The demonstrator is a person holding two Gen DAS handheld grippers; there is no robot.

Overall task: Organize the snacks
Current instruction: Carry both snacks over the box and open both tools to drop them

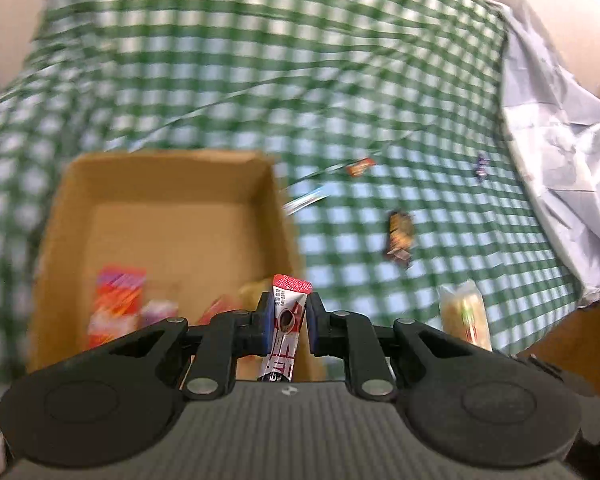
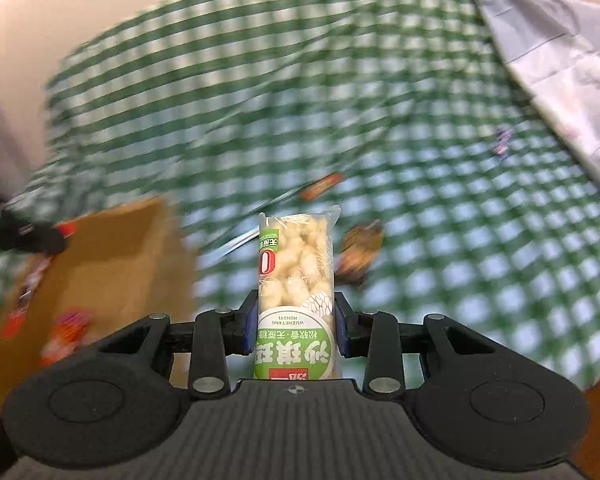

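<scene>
Green-checked cloth (image 1: 340,60) covers the table under our box (image 1: 172,184). Our left gripper (image 1: 289,322) pinches a red sachet (image 1: 286,332) over the box's right wall. Our right gripper (image 2: 294,328) pinches a green-labelled puff pack (image 2: 296,280) just right of the box, near a brown candy (image 2: 360,250).

- Green-and-white snack packet (image 2: 295,300): "WUZHETANG HONGYI" upside down; large Chinese characters below, also inverted; a red "0" badge near its top left.
- Red-and-silver sachet (image 1: 286,328): lettering present, too small and blurred to read.
</scene>
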